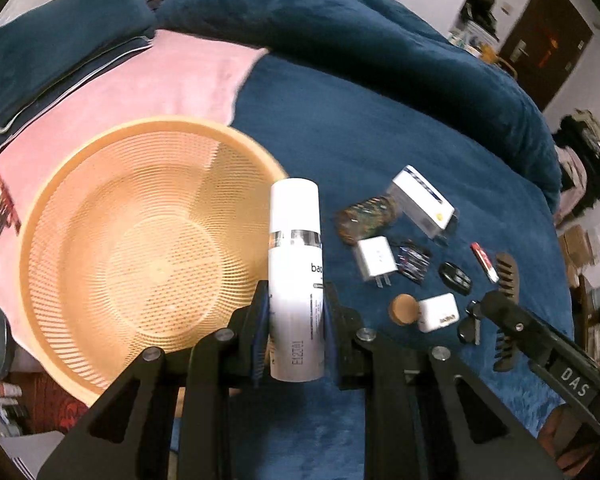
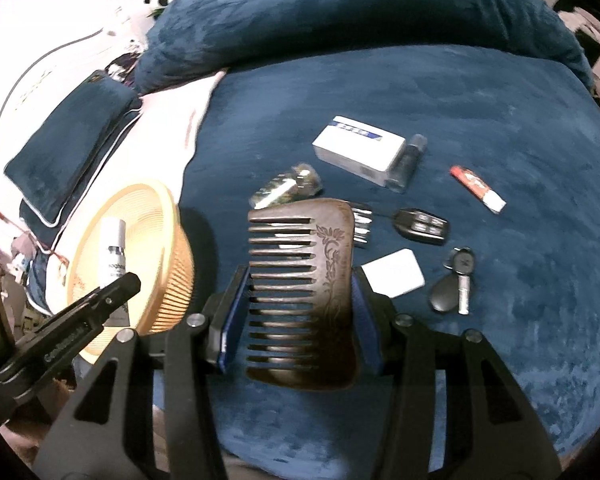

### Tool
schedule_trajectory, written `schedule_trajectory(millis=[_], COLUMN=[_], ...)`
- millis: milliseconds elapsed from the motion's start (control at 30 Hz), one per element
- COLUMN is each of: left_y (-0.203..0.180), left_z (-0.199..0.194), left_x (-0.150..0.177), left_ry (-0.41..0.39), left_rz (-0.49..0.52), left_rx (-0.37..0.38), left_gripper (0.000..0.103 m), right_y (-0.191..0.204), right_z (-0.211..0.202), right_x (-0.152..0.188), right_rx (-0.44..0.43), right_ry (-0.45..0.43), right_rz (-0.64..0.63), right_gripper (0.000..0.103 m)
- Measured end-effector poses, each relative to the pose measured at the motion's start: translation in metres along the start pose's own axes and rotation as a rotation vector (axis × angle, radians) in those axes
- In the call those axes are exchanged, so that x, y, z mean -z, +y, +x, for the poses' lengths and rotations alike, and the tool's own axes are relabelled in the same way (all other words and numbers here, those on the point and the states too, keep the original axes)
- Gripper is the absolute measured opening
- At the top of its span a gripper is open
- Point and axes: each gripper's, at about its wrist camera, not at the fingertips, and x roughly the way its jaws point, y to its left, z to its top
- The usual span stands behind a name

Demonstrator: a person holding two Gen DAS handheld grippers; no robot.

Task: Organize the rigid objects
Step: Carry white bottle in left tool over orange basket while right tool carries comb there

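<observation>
— At the six o'clock edge of the left wrist view, what does your left gripper (image 1: 296, 332) have?

— Your left fingers are clamped on the white bottle (image 1: 295, 280), which points toward twelve o'clock, its cap just beside the rim of the orange basket (image 1: 60, 216) at nine o'clock.

— And your right gripper (image 2: 300, 312)?

— Its fingers are pressed against both sides of the wooden comb (image 2: 304, 288), teeth facing nine o'clock.

— What lies on the blue blanket (image 2: 480, 120)?

— In the right wrist view: a white box (image 2: 358, 152) at twelve o'clock, a red-and-white tube (image 2: 478, 189) at two, a black key fob (image 2: 422, 226) and a white charger (image 2: 394, 272) at three, well apart from the basket.
</observation>
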Motion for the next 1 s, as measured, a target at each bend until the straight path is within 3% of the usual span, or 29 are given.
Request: schedule_trajectory(millis=[633, 1000], left_y=[0.103, 0.138], left_z=[0.007, 0.024], left_x=[-0.008, -0.003], left_ry=[0.008, 0.049], left_rz=[-0.192, -0.258], left_rx=[-0.138, -0.192], left_gripper=[0.024, 0.024], right_y=[0.11, 0.152], right_z=[0.048, 0.085], right_x=[-0.017, -0.007], right_rx=[-0.142, -0.203], right_ry=[0.051, 0.155], right_rz=[-0.189, -0.254], right_gripper=[0.05, 0.05])
